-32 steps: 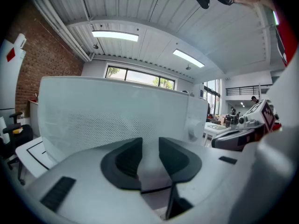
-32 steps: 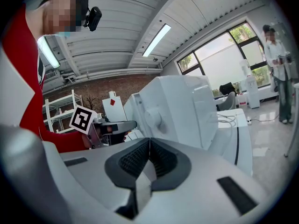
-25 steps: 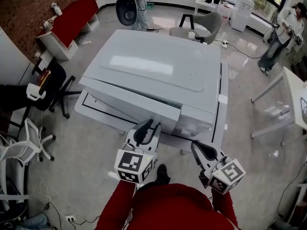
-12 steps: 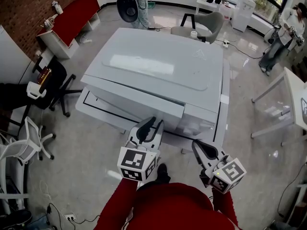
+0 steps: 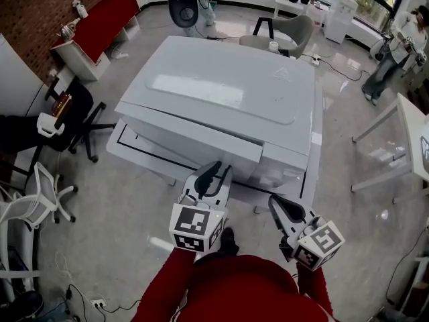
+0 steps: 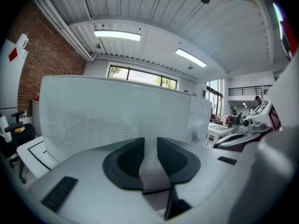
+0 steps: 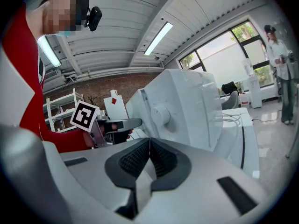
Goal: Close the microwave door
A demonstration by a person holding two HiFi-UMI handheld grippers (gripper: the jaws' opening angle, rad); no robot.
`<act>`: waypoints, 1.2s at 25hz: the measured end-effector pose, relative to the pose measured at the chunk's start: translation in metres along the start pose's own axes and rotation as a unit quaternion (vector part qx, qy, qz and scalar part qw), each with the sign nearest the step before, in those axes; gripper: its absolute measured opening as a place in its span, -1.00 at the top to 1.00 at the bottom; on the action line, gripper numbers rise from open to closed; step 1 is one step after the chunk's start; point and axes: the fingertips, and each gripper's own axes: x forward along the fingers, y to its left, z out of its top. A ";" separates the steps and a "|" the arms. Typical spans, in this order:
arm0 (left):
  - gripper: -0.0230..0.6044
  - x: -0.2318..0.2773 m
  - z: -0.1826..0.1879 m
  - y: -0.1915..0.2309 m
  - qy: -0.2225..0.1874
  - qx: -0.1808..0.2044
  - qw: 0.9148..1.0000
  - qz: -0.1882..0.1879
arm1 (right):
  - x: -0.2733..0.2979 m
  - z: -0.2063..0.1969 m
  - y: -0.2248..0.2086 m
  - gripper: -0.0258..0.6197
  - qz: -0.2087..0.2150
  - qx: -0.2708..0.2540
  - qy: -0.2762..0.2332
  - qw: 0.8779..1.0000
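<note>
A white table edged with a thin black line stands on a pale, glossy floor in an open room, and the white microwave sits on it, taking up most of its top. Around it are a brick wall at the far left, a red-topped bench beside that wall, a black office chair, a white chair and a grey chair behind the microwave. A second white table stands at the right edge, and a person stands near the windows at the back. The microwave door faces the wearer, its dotted window panel filling the left gripper view; it lies close against the body next to the control panel with its round knob, though whether it is fully latched cannot be told. The left hand-held gripper points at the lower front of the door. Its jaws are a narrow slot apart and closing, with nothing between them, and contact with the door cannot be made out. The right hand-held gripper hangs just in front of the control panel side, apart from the microwave. Its ribbed pads are pressed together and it holds nothing.
</note>
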 end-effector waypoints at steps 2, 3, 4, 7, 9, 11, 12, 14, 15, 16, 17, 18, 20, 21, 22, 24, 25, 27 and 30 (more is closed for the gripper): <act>0.62 0.006 0.002 0.001 0.001 -0.001 1.000 0.004 | 0.000 0.000 0.000 0.88 -0.001 -0.001 0.000 1.000; 0.64 0.009 0.003 0.002 0.001 -0.004 1.000 0.007 | 0.000 -0.001 0.001 0.88 -0.001 0.000 0.000 1.000; 0.71 0.010 0.003 0.003 0.001 -0.007 1.000 0.008 | -0.001 -0.001 0.003 0.88 -0.001 0.001 0.000 1.000; 0.71 0.009 0.003 0.004 -0.004 -0.011 1.000 0.009 | -0.003 -0.003 0.003 0.88 -0.006 0.002 -0.002 1.000; 0.71 0.008 0.003 0.005 -0.005 -0.011 1.000 0.009 | -0.004 -0.004 0.002 0.88 -0.010 0.004 -0.002 1.000; 0.71 0.008 0.003 0.005 -0.006 -0.011 1.000 0.009 | -0.005 -0.004 0.002 0.87 -0.013 0.006 -0.003 1.000; 0.71 0.009 0.004 0.005 -0.007 -0.011 1.000 0.009 | -0.006 -0.004 0.002 0.88 -0.014 0.007 -0.003 1.000; 0.71 0.009 0.003 0.005 -0.007 -0.011 1.000 0.010 | -0.007 -0.006 0.002 0.88 -0.015 0.010 -0.001 1.000; 0.71 0.009 0.003 0.005 -0.007 -0.010 1.000 0.010 | -0.007 -0.006 0.002 0.88 -0.015 0.011 0.001 1.000; 0.71 0.010 0.003 0.005 -0.008 -0.010 1.000 0.010 | -0.007 -0.007 0.003 0.88 -0.015 0.011 0.001 1.000; 0.71 0.009 0.003 0.005 -0.009 -0.009 1.000 0.009 | -0.007 -0.006 0.003 0.87 -0.014 0.008 0.000 1.000; 0.71 0.009 0.003 0.005 -0.009 -0.008 1.000 0.009 | -0.007 -0.005 0.004 0.88 -0.013 0.006 -0.002 1.000; 0.71 0.007 0.002 0.005 -0.011 -0.010 1.000 0.005 | -0.008 -0.003 0.007 0.87 -0.009 0.008 -0.007 1.000; 0.71 0.006 0.002 0.005 -0.012 -0.012 1.000 0.003 | -0.009 -0.003 0.008 0.87 -0.009 0.011 -0.007 1.000; 0.71 0.003 0.002 0.004 -0.014 -0.015 1.000 0.000 | -0.011 -0.004 0.008 0.87 -0.010 0.013 -0.006 1.000; 0.77 -0.004 0.002 0.002 -0.021 -0.018 1.000 -0.007 | -0.015 -0.006 0.006 0.88 -0.013 0.013 -0.002 1.000; 0.80 -0.008 0.002 0.001 -0.026 -0.020 0.999 -0.013 | -0.016 -0.005 0.006 0.87 -0.013 0.011 -0.002 1.000; 0.86 -0.017 0.001 -0.001 -0.037 -0.024 0.999 -0.023 | -0.018 -0.004 0.007 0.88 -0.014 0.007 -0.005 1.000; 0.89 -0.029 0.002 -0.002 -0.048 -0.023 0.998 -0.031 | -0.019 0.001 0.011 0.87 -0.011 0.000 -0.016 1.000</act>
